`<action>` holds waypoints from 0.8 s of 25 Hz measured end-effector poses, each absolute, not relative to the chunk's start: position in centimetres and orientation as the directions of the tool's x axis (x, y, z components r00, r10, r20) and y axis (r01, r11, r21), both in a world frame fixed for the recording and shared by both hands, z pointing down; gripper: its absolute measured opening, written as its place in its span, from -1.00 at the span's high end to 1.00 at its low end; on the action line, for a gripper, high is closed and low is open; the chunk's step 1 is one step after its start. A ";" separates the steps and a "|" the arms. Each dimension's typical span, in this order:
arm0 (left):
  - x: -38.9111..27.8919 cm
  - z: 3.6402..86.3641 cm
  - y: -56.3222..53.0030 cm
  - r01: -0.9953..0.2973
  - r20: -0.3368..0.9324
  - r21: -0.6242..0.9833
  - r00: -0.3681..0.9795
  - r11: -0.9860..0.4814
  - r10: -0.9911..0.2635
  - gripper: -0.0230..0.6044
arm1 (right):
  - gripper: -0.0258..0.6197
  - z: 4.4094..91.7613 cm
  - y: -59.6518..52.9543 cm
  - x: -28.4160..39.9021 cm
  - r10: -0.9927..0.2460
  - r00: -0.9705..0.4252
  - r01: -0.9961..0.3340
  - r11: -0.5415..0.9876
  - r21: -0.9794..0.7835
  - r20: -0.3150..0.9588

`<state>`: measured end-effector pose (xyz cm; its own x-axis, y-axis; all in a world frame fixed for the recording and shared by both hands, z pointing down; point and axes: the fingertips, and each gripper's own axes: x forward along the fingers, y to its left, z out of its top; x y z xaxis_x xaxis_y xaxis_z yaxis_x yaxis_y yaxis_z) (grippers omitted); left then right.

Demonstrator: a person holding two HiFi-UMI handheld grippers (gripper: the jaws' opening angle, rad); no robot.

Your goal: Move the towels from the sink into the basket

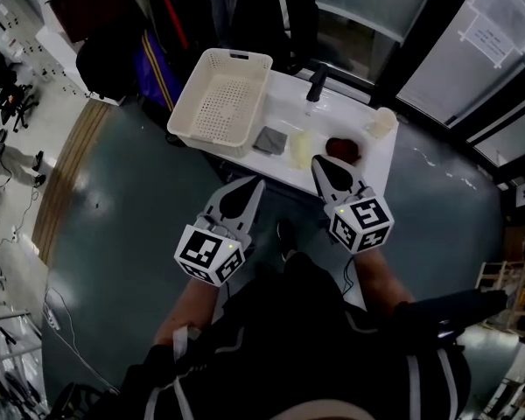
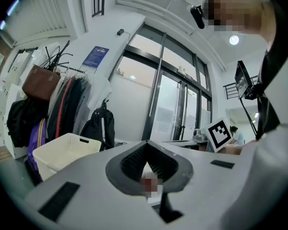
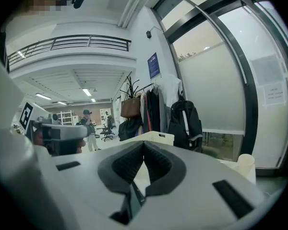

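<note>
A white sink counter stands ahead of me in the head view. In it lie three towels: a grey one, a pale cream one and a dark red one. A cream perforated basket sits on the counter's left end; it also shows in the left gripper view. My left gripper hovers short of the counter's near edge, jaws together and empty. My right gripper points at the gap between the cream and red towels, shut on nothing.
A black faucet rises behind the towels. A white cup stands at the sink's right end. Bags and coats hang on a rack behind the basket. Glass doors lie to the right, and grey floor surrounds the counter.
</note>
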<state>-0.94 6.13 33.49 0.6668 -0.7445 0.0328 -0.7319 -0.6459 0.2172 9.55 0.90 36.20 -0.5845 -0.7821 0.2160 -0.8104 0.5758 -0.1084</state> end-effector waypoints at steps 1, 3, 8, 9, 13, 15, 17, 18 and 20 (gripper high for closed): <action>-1.1 33.2 5.6 -0.741 0.025 0.203 0.658 -0.640 -0.753 0.92 | 0.91 36.4 0.3 9.4 -0.777 -0.590 -0.807 0.580 -0.113 0.220; -1.3 33.0 4.3 -0.755 0.025 0.184 0.644 -0.629 -0.765 0.92 | 0.91 36.9 -1.1 9.2 -0.767 -0.600 -0.799 0.589 -0.120 0.226; -2.3 33.7 0.9 -0.790 0.054 0.184 0.602 -0.584 -0.797 0.92 | 0.91 37.4 -4.7 8.1 -0.739 -0.632 -0.773 0.622 -0.122 0.233; -2.5 33.9 0.3 -0.798 0.058 0.188 0.591 -0.573 -0.805 0.92 | 0.91 37.4 -5.4 7.9 -0.731 -0.642 -0.765 0.633 -0.120 0.234; -2.5 34.3 -2.6 -0.818 0.078 0.193 0.563 -0.541 -0.823 0.92 | 0.91 37.9 -8.3 7.6 -0.708 -0.667 -0.742 0.661 -0.114 0.235; -2.4 34.9 -4.1 -0.828 0.096 0.199 0.548 -0.524 -0.831 0.92 | 0.91 38.5 -9.7 7.9 -0.700 -0.669 -0.739 0.664 -0.118 0.248; -2.3 35.7 -5.3 -0.840 0.122 0.201 0.532 -0.504 -0.838 0.92 | 0.91 39.5 -10.9 8.2 -0.689 -0.673 -0.733 0.671 -0.115 0.270; -2.2 36.1 -5.9 -0.844 0.137 0.201 0.527 -0.498 -0.838 0.92 | 0.91 40.0 -11.3 8.3 -0.684 -0.674 -0.730 0.675 -0.108 0.281; -1.9 36.8 -6.8 -0.846 0.164 0.198 0.526 -0.495 -0.834 0.92 | 0.91 40.9 -12.2 8.5 -0.677 -0.673 -0.727 0.679 -0.098 0.297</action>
